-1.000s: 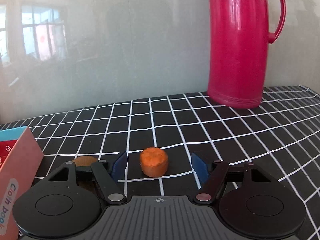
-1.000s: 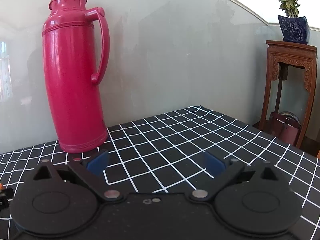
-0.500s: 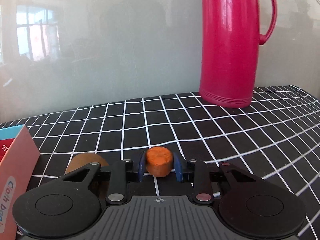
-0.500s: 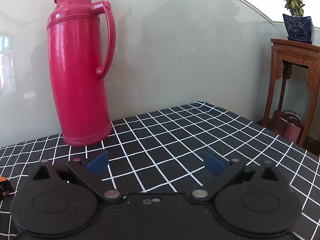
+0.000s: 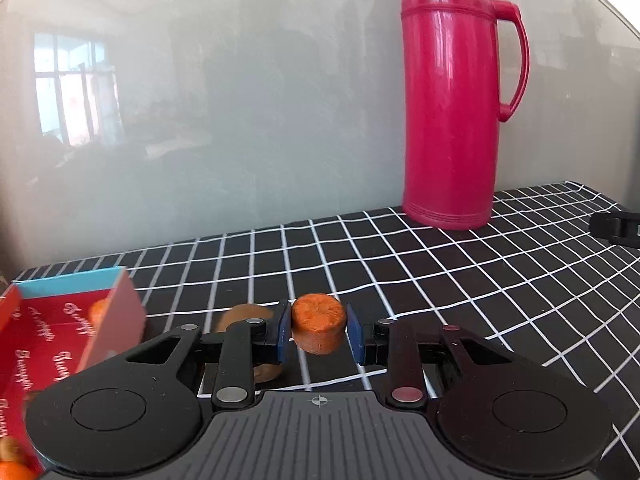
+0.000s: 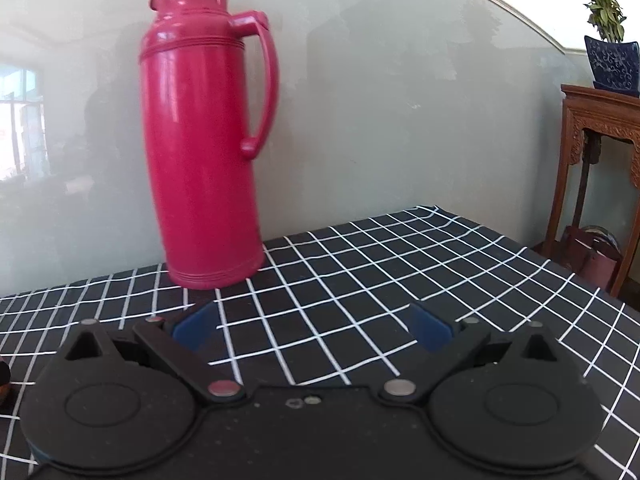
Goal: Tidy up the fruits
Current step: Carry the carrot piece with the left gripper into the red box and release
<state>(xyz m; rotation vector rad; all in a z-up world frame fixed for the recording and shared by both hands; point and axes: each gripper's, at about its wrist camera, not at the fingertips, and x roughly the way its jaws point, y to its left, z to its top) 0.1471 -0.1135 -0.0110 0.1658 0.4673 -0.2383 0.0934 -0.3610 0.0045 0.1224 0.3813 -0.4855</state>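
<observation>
My left gripper is shut on a small orange fruit, its blue pads pressed against both sides, and holds it a little above the checked cloth. A brown kiwi lies on the cloth just behind the left finger, partly hidden by it. A red open box with orange fruit inside stands at the left edge. In the right wrist view my right gripper is open above the cloth with nothing between its fingers.
A tall red thermos stands at the back of the table against the pale wall; the same thermos shows in the right wrist view. A wooden stand with a potted plant is off the table's right edge.
The left gripper closed on the orange fruit, then lifted it and drew back, bringing the red box into view. The right gripper stayed open while its view shifted a little leftward.
</observation>
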